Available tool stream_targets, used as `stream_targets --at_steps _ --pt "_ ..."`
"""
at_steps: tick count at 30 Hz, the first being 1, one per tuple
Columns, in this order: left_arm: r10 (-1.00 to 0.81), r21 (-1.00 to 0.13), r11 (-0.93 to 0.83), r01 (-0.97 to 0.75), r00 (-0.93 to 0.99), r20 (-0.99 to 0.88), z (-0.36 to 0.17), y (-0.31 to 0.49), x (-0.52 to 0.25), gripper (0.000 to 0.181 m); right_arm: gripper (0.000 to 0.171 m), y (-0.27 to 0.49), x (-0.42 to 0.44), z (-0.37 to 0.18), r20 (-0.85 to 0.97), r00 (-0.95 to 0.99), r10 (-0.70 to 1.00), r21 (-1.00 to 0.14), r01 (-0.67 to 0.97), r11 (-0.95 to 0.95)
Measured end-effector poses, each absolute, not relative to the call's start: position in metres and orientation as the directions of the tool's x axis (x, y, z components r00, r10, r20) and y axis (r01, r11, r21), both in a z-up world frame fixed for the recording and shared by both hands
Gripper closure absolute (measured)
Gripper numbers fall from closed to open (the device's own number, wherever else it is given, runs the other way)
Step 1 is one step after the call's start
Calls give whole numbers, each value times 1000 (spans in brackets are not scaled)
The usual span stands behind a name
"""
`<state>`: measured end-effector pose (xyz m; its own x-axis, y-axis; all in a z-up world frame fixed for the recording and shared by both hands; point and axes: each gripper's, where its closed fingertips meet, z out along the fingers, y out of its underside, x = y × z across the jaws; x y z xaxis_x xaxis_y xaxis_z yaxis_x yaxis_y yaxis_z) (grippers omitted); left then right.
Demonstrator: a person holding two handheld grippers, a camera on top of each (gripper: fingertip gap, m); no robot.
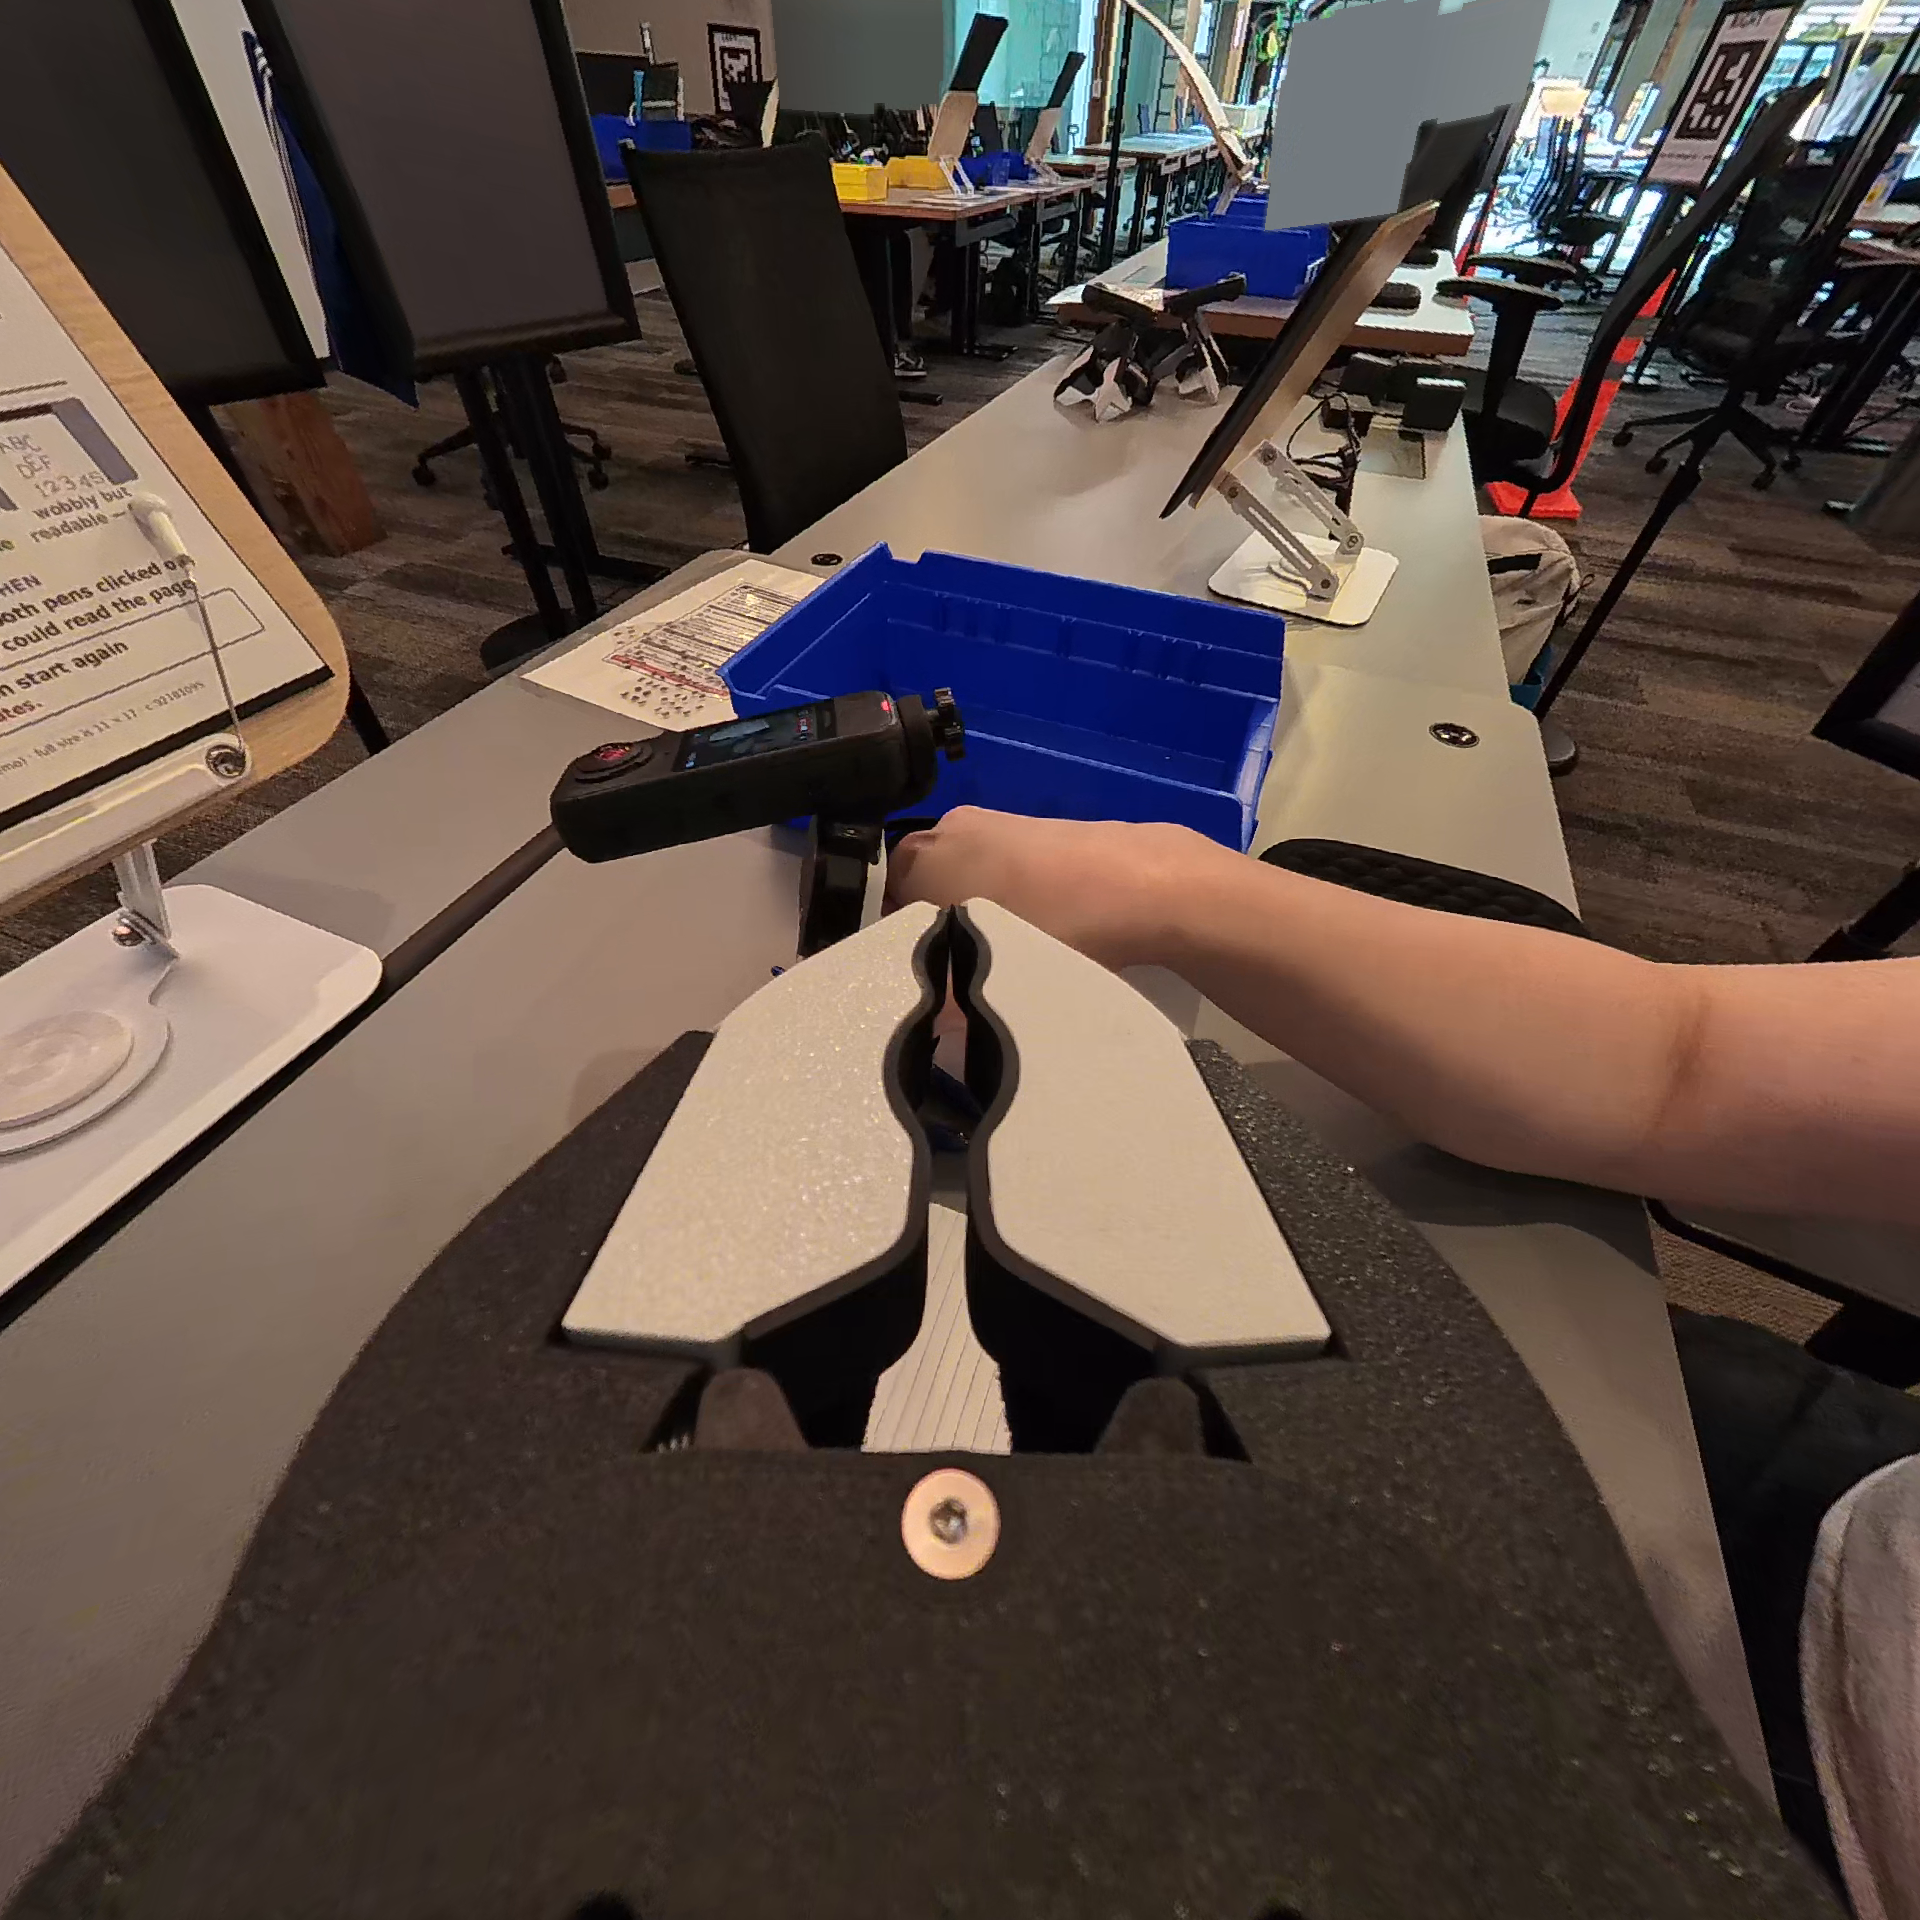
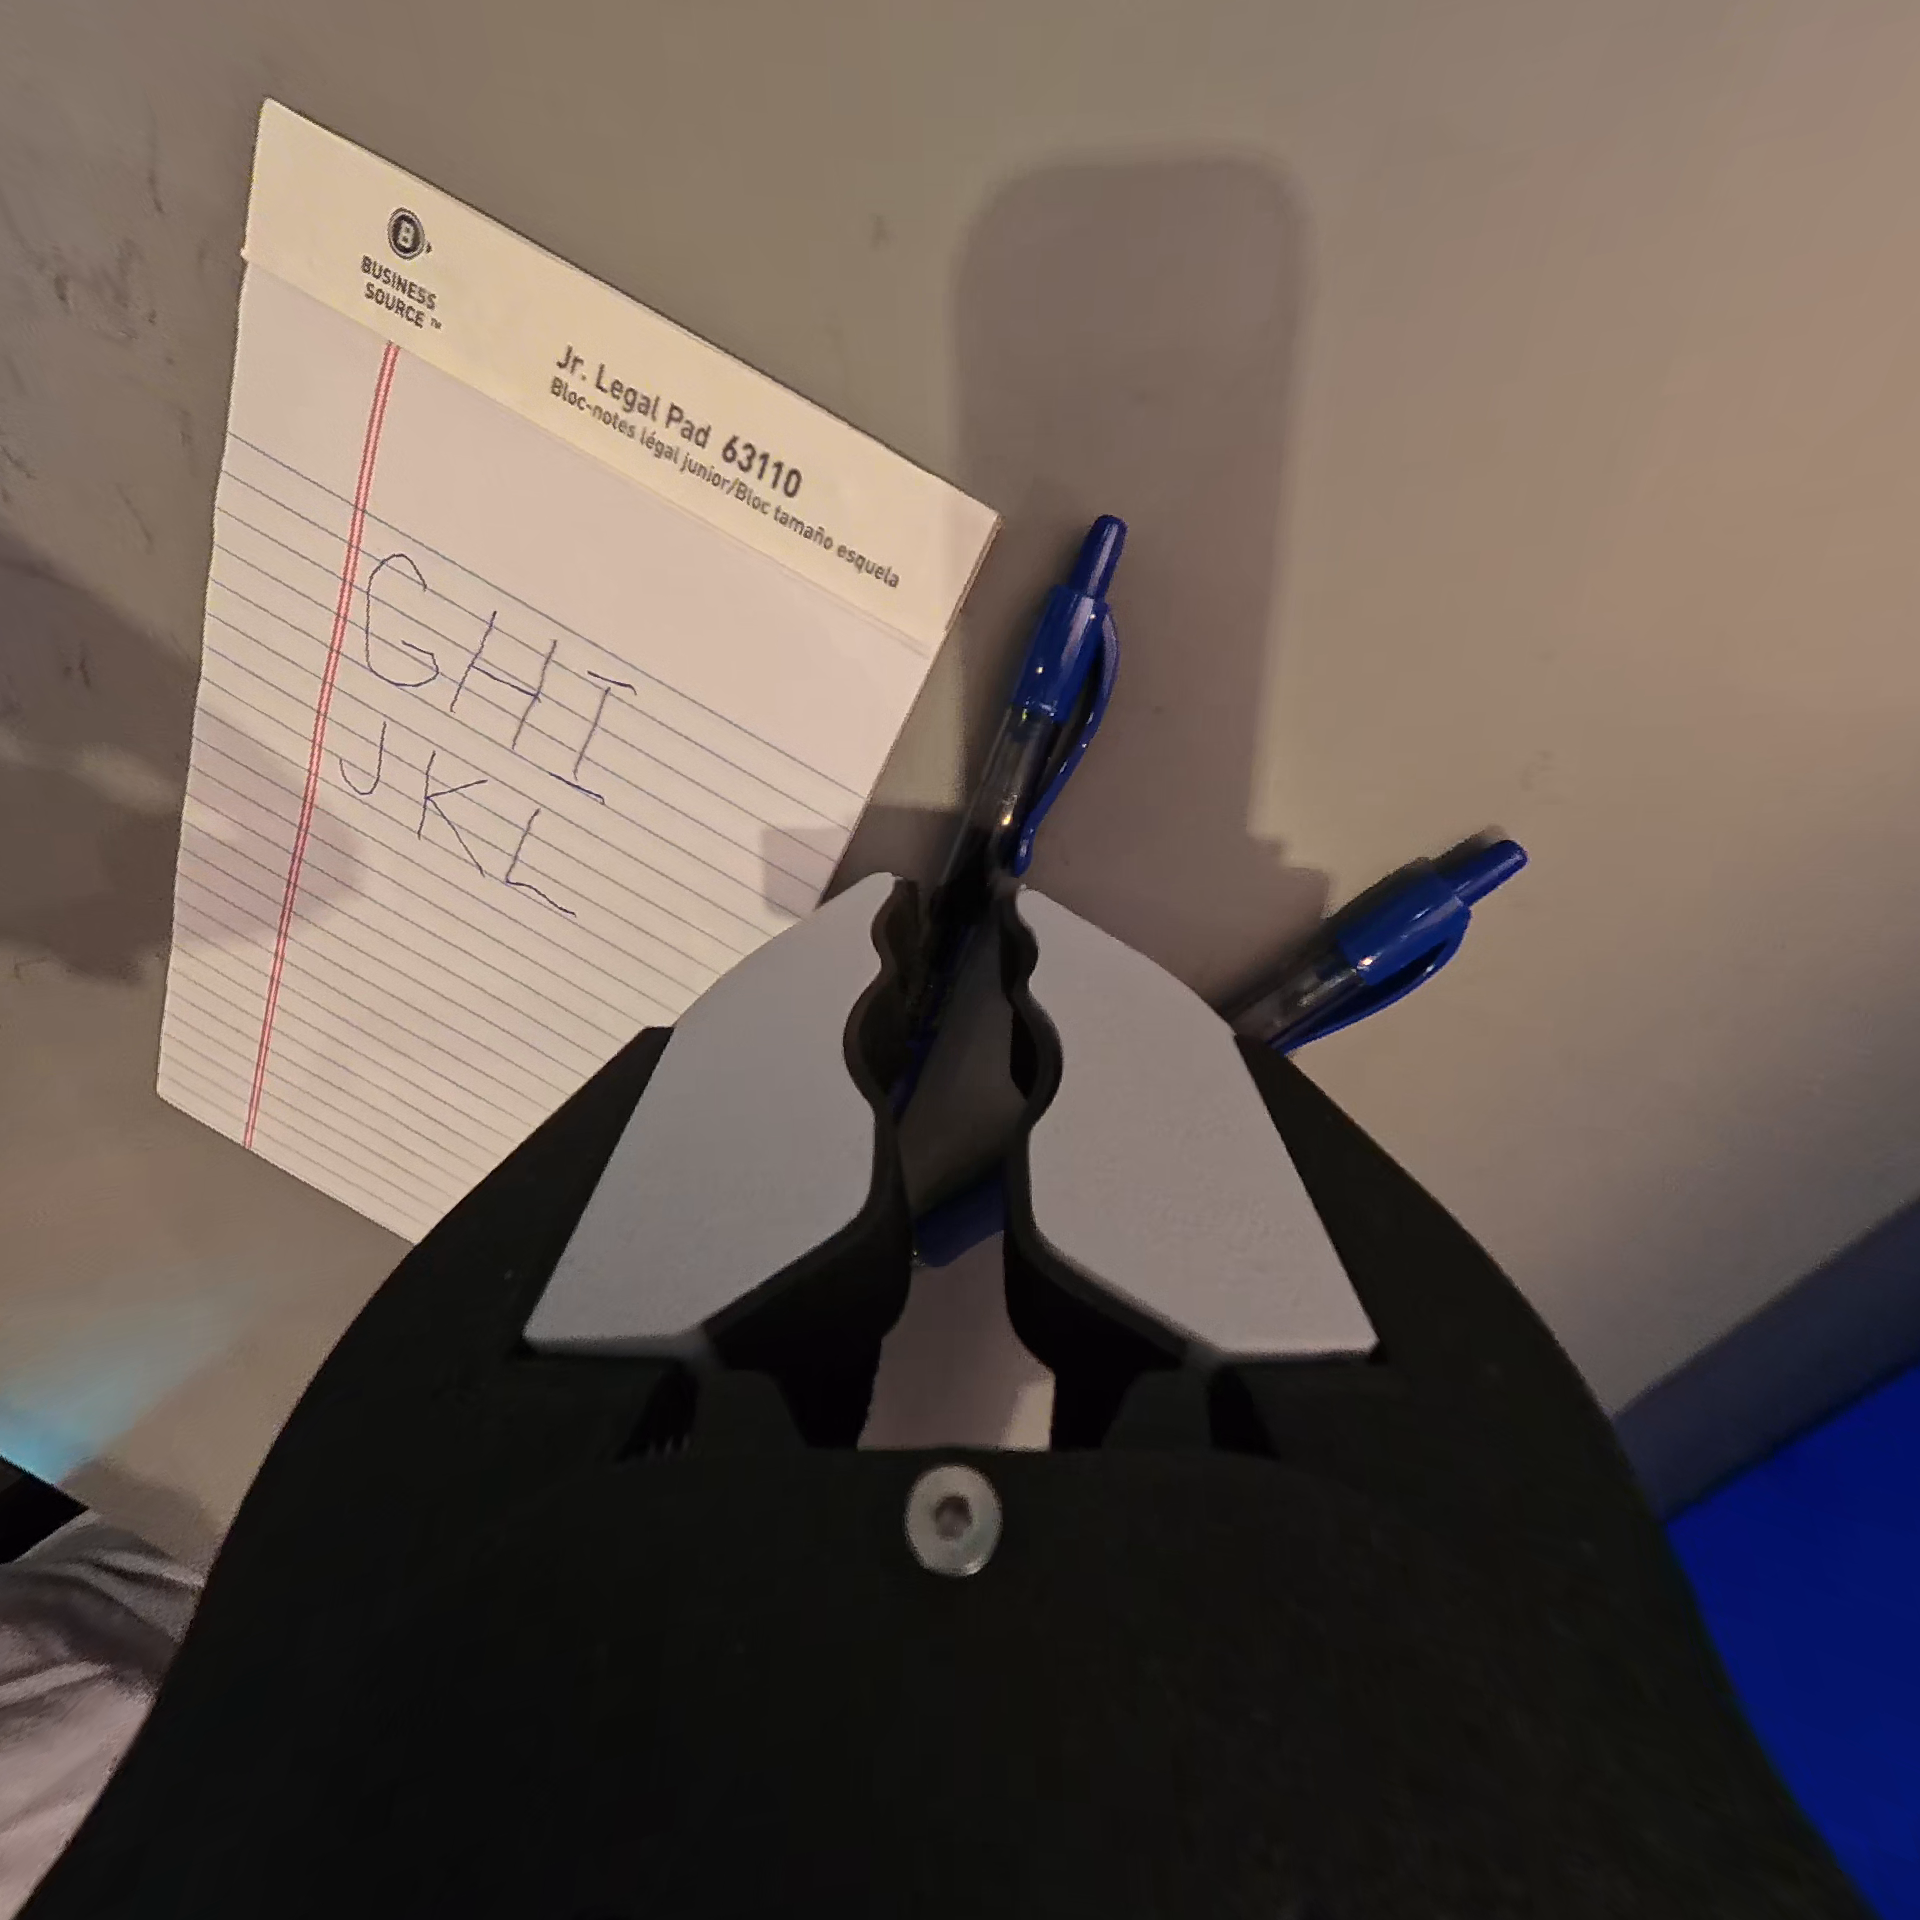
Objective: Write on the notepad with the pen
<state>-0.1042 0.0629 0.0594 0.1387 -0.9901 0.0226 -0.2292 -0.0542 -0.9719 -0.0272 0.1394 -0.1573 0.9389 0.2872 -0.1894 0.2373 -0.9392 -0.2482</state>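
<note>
In the right wrist view a white ruled notepad [image 2: 582, 675] lies on the grey table [image 2: 1455, 416], with two lines of blue handwritten letters on it. My right gripper [image 2: 956, 894] is shut on a blue pen [image 2: 1049, 707], just right of the pad's lower right edge, with the pen's clicker end pointing away. A second blue pen [image 2: 1382, 956] lies on the table to the right. My left gripper [image 1: 951, 914] is shut and hovers above the table. A strip of ruled paper [image 1: 935, 1351] shows through its gap.
A blue bin [image 1: 1091, 675] stands just beyond the hand [image 1: 1018, 873] that holds the right gripper, whose black camera [image 1: 748, 769] points left. A printed sheet [image 1: 675, 644] lies left of the bin. An instruction board on a stand [image 1: 135, 623] is at the left; a tilted stand [image 1: 1299, 416] is farther back.
</note>
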Motion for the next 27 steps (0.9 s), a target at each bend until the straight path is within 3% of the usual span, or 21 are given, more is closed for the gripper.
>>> stream_targets --at_steps 5,12,19,27 --pt "-990 -972 -51 -231 143 18 59 63 -104 181 144 138 -24 -156 -160 940 301 -245 258 -935" --pt "-987 -975 -46 -216 160 11 63 67 -108 181 145 143 -26 -128 -137 930 342 -345 278 -896" --pt "-981 -981 -40 -189 194 3 69 75 -113 181 147 149 -21 -48 -31 929 369 -610 275 -743" --pt "-980 -984 -67 -168 197 33 69 80 -115 181 153 150 -7 59 240 917 319 -886 342 -315"
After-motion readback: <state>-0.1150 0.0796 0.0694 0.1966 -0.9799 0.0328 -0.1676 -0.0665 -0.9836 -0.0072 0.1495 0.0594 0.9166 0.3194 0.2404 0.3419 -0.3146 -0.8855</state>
